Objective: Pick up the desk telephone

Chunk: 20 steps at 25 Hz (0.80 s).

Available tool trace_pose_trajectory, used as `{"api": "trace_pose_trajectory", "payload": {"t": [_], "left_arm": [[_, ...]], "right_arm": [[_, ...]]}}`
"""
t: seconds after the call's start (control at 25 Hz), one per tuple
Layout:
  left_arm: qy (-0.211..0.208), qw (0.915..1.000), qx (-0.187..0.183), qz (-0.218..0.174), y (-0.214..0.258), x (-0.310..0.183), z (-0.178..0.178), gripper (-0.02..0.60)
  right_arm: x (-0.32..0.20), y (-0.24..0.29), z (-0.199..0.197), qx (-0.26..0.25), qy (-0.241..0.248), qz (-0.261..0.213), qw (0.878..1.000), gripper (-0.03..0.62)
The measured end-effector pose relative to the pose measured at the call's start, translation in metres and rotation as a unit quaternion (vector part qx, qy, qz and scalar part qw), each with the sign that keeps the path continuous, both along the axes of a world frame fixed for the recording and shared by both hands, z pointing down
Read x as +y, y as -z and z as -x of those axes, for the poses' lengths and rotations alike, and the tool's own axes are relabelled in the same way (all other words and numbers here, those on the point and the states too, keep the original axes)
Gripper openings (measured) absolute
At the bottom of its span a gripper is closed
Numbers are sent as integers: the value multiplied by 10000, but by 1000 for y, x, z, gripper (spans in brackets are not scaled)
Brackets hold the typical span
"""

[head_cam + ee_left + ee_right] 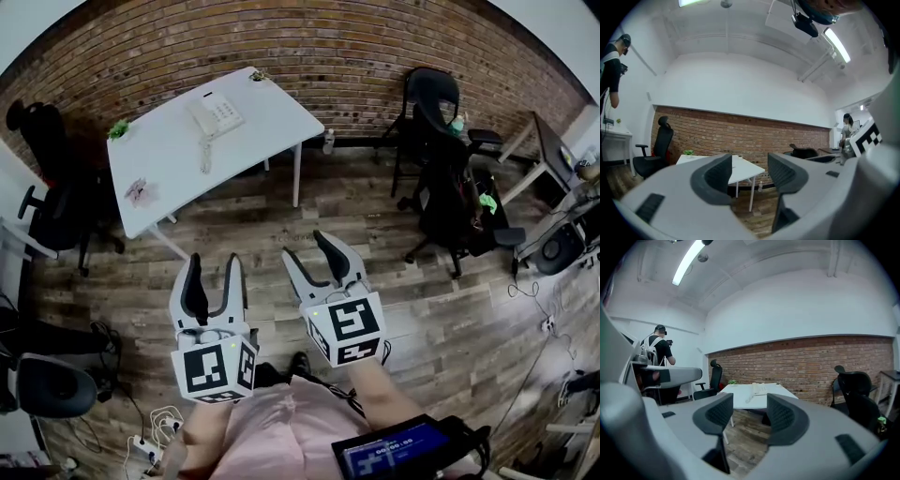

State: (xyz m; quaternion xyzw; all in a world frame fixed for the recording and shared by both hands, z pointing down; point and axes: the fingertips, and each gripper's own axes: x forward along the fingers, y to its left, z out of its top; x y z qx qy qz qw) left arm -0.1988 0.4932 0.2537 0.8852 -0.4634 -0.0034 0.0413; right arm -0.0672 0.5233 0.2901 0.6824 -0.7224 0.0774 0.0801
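left gripper point(214, 267): white, black pads point(196, 296), marker cube point(208, 370) | right gripper point(307, 247): same | top point(281, 433): pink

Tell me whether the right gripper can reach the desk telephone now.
Probably not yet: the desk telephone sits on the white table, across open floor from the right gripper. Nothing blocks the path.

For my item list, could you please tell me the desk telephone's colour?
The corded desk telephone is white; the head view shows it best.
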Motion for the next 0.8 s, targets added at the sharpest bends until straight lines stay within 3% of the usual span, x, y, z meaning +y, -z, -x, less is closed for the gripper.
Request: {"api": "trace_pose_trajectory", "payload": {"t": [0.36, 0.8], "left_arm": [[142, 9997, -141, 108, -12, -30, -16, 233], [229, 9991, -79, 354, -45, -143, -38, 233]], "right_arm": [[-32, -1, -20, 60, 132, -43, 9999, 224], [-138, -23, -45, 85, 239, 42, 9997, 210]]}}
